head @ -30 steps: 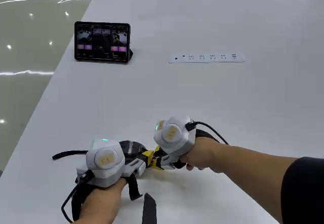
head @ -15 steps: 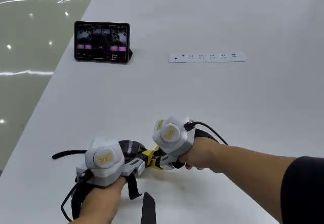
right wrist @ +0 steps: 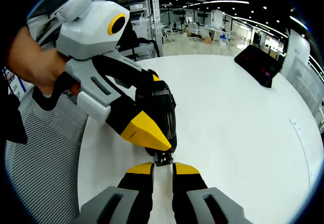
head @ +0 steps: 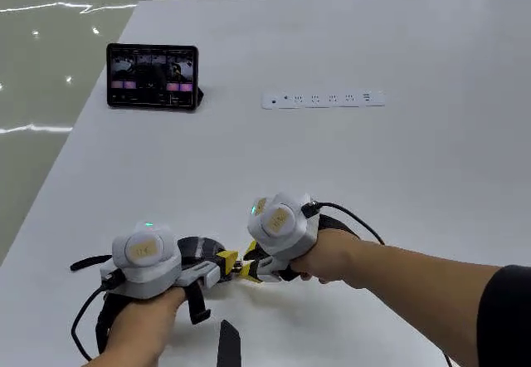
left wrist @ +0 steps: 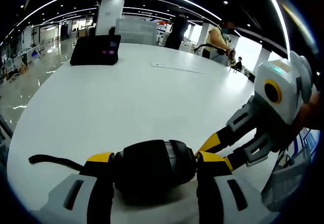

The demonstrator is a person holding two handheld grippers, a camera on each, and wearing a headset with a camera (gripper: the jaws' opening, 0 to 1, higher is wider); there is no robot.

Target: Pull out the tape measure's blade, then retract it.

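While left gripper (left wrist: 154, 159) clamps the tape measure (right wrist: 159, 110), right gripper (right wrist: 163, 169) pinches its hook (right wrist: 164, 159).

Tape measure (right wrist: 161, 105): black case.
Hook (right wrist: 163, 159): dull silver.
Left gripper (left wrist: 154, 159): white and grey body, black fingers, yellow tips.
Right gripper (right wrist: 163, 171): same white, grey, black and yellow.
Strap (left wrist: 50, 160): black.
Table (head: 415, 176): plain white.
Tablet (head: 152, 76): black, screen dotted with purple tiles.
Power strip (head: 323, 100): white.
Floor (head: 41, 68): glossy grey-green, streaked with white light.
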